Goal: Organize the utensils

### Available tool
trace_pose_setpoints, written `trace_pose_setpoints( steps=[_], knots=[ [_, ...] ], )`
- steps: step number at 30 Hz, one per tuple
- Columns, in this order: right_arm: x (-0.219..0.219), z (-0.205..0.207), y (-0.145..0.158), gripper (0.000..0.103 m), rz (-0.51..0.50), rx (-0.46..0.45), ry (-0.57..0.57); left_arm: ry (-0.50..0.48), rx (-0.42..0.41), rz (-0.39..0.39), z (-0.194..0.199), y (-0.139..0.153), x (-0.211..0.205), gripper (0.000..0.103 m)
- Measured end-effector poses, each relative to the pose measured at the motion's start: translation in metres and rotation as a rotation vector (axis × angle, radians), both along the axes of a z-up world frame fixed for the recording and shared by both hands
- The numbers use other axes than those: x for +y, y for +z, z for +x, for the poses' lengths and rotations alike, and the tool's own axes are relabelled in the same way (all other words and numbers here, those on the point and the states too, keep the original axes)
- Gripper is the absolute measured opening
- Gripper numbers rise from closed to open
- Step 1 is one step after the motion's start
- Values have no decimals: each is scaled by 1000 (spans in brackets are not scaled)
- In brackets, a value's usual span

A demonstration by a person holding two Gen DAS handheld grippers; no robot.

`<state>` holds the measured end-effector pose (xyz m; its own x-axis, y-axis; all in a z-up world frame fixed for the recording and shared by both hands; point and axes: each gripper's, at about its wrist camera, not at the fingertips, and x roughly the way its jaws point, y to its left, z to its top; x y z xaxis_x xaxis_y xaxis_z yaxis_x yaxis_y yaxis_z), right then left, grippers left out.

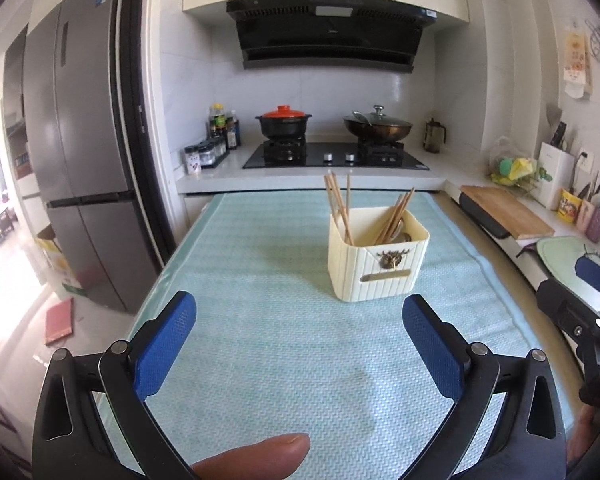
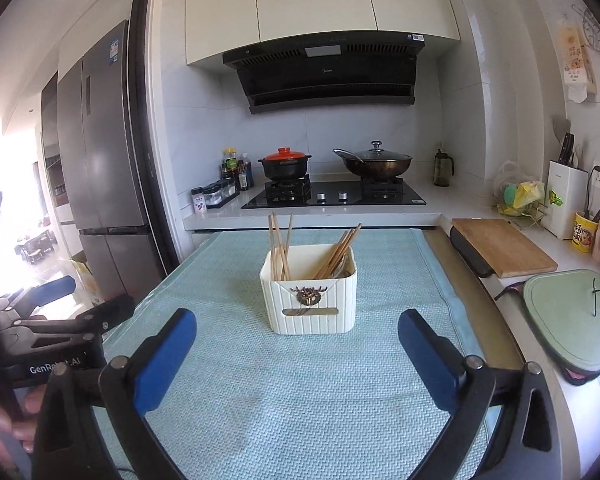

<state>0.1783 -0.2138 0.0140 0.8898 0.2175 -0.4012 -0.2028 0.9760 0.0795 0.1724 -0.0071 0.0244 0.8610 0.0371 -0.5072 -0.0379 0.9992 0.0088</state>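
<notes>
A cream ribbed utensil box [image 1: 376,264] [image 2: 310,300] with a brass emblem stands upright on the light green cloth [image 1: 284,340] [image 2: 300,392]. Several wooden chopsticks [image 1: 340,206] [image 2: 282,246] stick up from it in two bunches, and a metal spoon [image 1: 400,236] rests among the right bunch. My left gripper [image 1: 300,310] is open, well short of the box, nothing between its blue pads. My right gripper [image 2: 298,326] is open too, nearer than the box, and holds nothing. The left gripper [image 2: 66,308] shows at the left edge of the right wrist view.
A stove [image 1: 334,156] with a black pot with an orange lid [image 1: 283,122] and a lidded wok [image 1: 378,126] lies behind the table. A wooden board [image 2: 504,246], a green lid [image 2: 572,320] and a knife block [image 2: 566,200] fill the right counter. A fridge [image 1: 80,160] stands left.
</notes>
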Motion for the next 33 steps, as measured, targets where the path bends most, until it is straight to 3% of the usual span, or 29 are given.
trace_pose_setpoints(
  steps=[15, 33],
  knots=[
    [24, -23, 6, 103, -77, -12, 26, -8, 4, 12, -13, 3, 3, 103],
    [25, -24, 6, 103, -74, -2, 35, -14, 16, 18, -10, 0, 0, 103]
  ],
)
